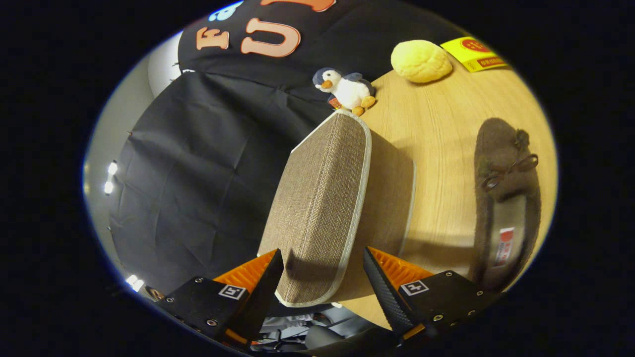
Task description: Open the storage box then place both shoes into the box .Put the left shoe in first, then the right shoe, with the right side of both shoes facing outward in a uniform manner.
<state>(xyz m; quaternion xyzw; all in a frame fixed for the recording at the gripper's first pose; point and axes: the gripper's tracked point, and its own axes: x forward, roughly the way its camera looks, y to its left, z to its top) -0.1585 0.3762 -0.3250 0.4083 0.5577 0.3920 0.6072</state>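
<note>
I see my gripper (pixel 322 277) with its fingers spread apart, the near end of the storage box lid (pixel 322 208) lying between them, not clamped. A brown shoe (pixel 506 198) lies on the tabletop (pixel 441 124) beside the box; a toy penguin (pixel 345 89) and yellow cushion (pixel 420 60) sit toward the far edge.

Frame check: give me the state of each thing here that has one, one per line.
tongs: open, one finger on each side of the lid's near edge, not pressing on it.
box lid: lifted, standing tilted between the fingers.
brown shoe: lying on the table beyond the right finger, opening up, not in the box.
penguin toy: upright on the table past the lid.
yellow round plush: resting on the table.
</note>
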